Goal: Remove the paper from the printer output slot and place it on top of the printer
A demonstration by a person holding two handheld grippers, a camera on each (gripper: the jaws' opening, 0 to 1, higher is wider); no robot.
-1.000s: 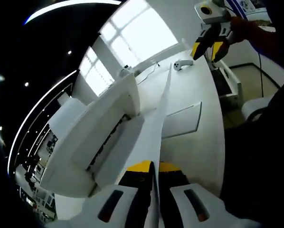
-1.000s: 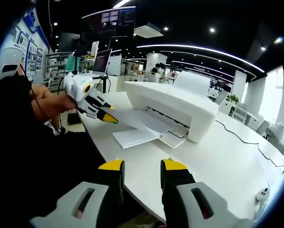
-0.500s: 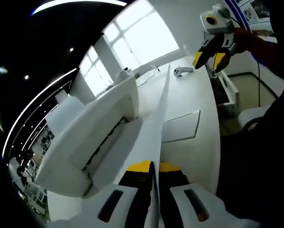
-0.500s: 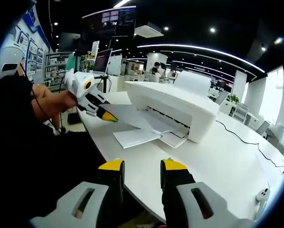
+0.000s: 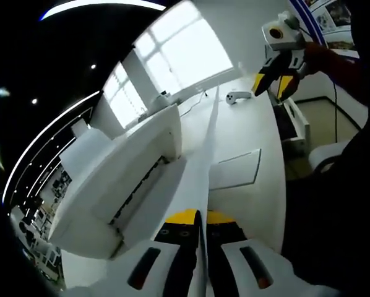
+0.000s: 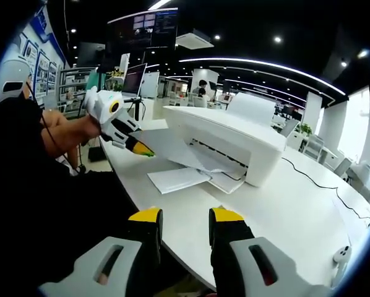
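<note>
A white printer (image 6: 222, 137) stands on a white table (image 6: 284, 210), also in the left gripper view (image 5: 120, 170). My left gripper (image 5: 201, 215) is shut on a white paper sheet (image 5: 208, 145), seen edge-on running away from the jaws. In the right gripper view the left gripper (image 6: 144, 150) holds that sheet (image 6: 172, 145) by its near corner, lifted above the table, its far end by the output slot (image 6: 219, 159). My right gripper (image 6: 182, 216) hangs open over the table's front edge, apart from the printer; it shows far off as well (image 5: 276, 85).
Another sheet (image 6: 176, 179) lies flat on the table beside the output tray (image 6: 227, 180). A paper stack (image 6: 252, 106) rises from the printer's rear. A small white device (image 6: 341, 252) and a cable (image 6: 321, 182) lie to the right. A person's arm (image 6: 67, 133) holds the left gripper.
The left gripper has raised the sheet's near end a little off the table. The right gripper has stayed put.
</note>
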